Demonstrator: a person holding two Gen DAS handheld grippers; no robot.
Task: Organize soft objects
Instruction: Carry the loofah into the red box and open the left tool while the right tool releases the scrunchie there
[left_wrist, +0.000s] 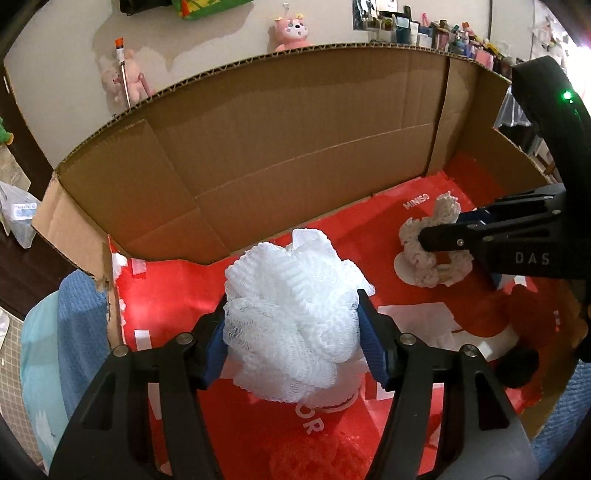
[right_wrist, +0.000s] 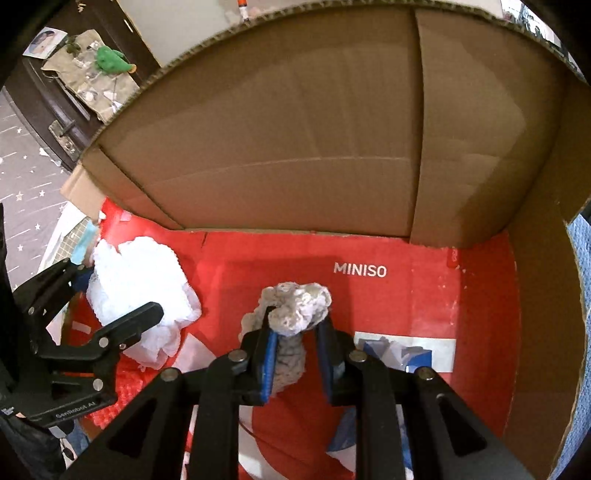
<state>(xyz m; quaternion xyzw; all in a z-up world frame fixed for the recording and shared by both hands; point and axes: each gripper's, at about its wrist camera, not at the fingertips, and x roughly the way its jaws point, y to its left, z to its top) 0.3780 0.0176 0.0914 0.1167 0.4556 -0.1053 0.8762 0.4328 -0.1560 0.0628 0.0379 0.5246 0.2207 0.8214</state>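
A white mesh bath pouf (left_wrist: 291, 317), light and springy, is squeezed mid-bulk by the left gripper (left_wrist: 291, 332) above the cardboard box's (left_wrist: 295, 122) red-lined floor; a cream crocheted scrunchie (right_wrist: 295, 314), limp, is pinched by the nearly closed right gripper (right_wrist: 297, 354) near the back wall.

The shelf clutter (left_wrist: 436, 27) (far wall, behind the cardboard) is too small to identify.

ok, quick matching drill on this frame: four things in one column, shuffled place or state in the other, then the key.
Things
1. white mesh bath puff
2. cream knitted scrunchie
3. cardboard box
4. pink plush toy

Place or state
A. against the wall beyond the box
B. clamped in the left gripper
C. lined with red printed sheet
D. pinched in the right gripper

Pairs: 1-B, 2-D, 3-C, 4-A
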